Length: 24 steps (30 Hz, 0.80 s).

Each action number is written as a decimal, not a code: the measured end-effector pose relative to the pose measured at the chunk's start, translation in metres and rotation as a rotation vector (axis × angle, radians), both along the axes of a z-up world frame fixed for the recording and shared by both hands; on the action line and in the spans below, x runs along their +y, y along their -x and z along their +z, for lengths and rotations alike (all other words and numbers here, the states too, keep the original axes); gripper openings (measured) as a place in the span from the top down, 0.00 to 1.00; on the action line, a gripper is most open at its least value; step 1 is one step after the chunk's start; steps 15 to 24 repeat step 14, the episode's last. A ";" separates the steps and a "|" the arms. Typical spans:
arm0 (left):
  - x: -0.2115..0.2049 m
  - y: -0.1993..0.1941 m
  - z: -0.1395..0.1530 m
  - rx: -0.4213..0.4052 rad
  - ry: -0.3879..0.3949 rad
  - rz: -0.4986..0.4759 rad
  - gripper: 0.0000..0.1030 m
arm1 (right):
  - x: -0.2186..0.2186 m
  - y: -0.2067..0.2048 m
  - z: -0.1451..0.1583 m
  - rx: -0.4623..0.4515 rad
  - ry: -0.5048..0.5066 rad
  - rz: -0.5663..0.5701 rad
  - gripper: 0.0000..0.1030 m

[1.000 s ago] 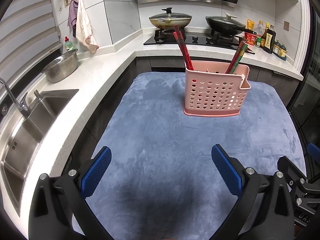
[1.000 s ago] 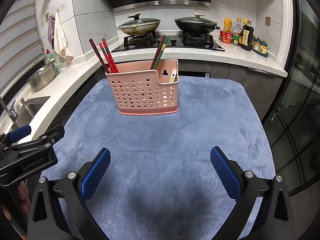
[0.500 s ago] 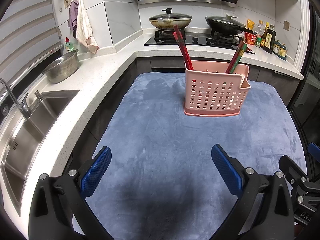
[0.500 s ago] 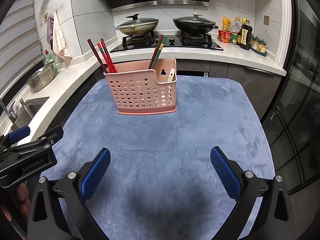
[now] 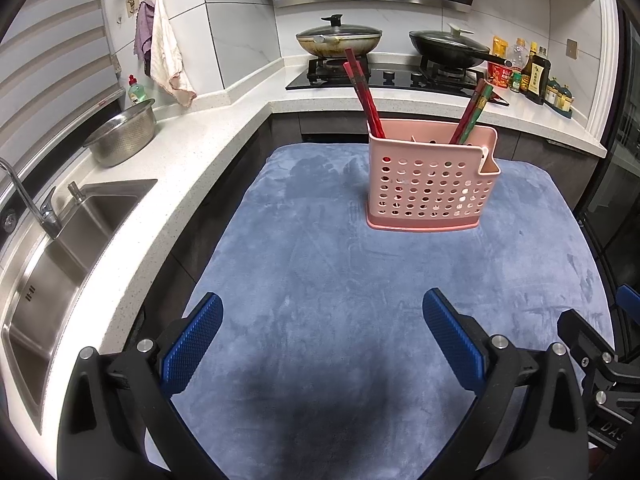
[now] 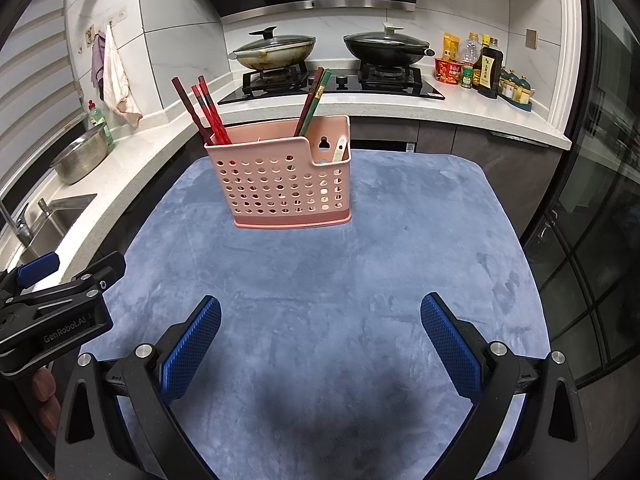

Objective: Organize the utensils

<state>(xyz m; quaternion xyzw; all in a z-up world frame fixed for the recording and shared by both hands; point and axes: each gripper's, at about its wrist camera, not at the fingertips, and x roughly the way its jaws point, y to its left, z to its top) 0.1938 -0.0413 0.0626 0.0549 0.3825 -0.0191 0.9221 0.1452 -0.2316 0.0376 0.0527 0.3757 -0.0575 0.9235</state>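
Tipping is the main risk: both the left gripper and right gripper hover released and empty, well short of the light pink caddy holding red chopsticks, darker chopsticks and perhaps 1 pale spoon, so nudging those leaning sticks could topple it on the blue mat.

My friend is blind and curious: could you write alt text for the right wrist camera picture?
A pink perforated utensil holder stands on a blue-grey cloth, red chopsticks at its left end, darker ones further right. The open right gripper frames the foreground; behind are two lidded pans on a stove.
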 end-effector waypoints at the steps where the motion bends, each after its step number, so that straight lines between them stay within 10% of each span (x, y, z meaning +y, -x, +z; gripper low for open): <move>1: 0.000 0.000 0.000 0.001 -0.001 0.000 0.07 | 0.000 0.001 0.000 0.000 0.000 -0.001 0.06; 24: 0.000 0.000 -0.003 0.004 0.001 -0.001 0.07 | -0.004 0.003 -0.004 0.006 0.010 -0.009 0.06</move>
